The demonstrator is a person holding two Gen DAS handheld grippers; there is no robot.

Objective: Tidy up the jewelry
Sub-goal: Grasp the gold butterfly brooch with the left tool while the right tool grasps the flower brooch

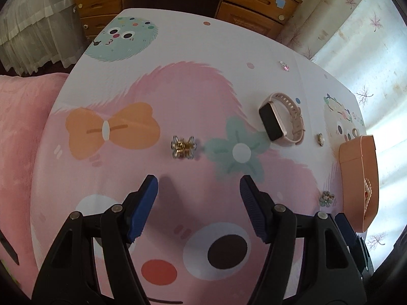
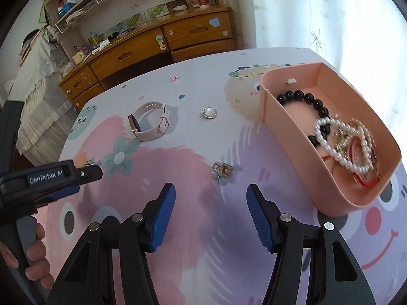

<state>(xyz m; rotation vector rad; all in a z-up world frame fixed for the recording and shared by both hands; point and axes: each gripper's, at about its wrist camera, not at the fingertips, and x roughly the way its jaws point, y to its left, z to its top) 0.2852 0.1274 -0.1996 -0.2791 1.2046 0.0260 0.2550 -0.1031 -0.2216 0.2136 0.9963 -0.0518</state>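
Between the ribbed blue pads of my left hand-held gripper [image 1: 199, 193], which stands wide and empty above the tabletop [image 1: 178, 50], nothing is held. Just ahead of its fingertips lies a small flower hair clip [image 1: 183, 147] with gold metal at its middle and pale glassy petals on both sides, its long axis running across my view. Farther ahead and to the right sits a watch [image 1: 279, 119], a dark rectangular face on a soft pink perforated strap looped into an oval, the face tilted toward the left finger.

My right hand-held gripper [image 2: 211, 193] is also spread wide with nothing in it. Just ahead of its gap lies a second flower clip [image 2: 221, 171], gold with pale green petals. Ahead and to the right stands a pink box [image 2: 330, 198] with smooth walls and rounded corners; inside it lie a black bead bracelet [image 2: 302, 96], a heart-shaped loop of white pearls [image 2: 340, 150] and some red cord [image 2: 363, 180], tangled together. A round pearl brooch [image 2: 209, 112] with a sparkly rim lies farther ahead, and a tiny pink gem [image 2: 175, 77] lies beyond that, near the far edge. The printed cloth is glossy, with cartoon faces.
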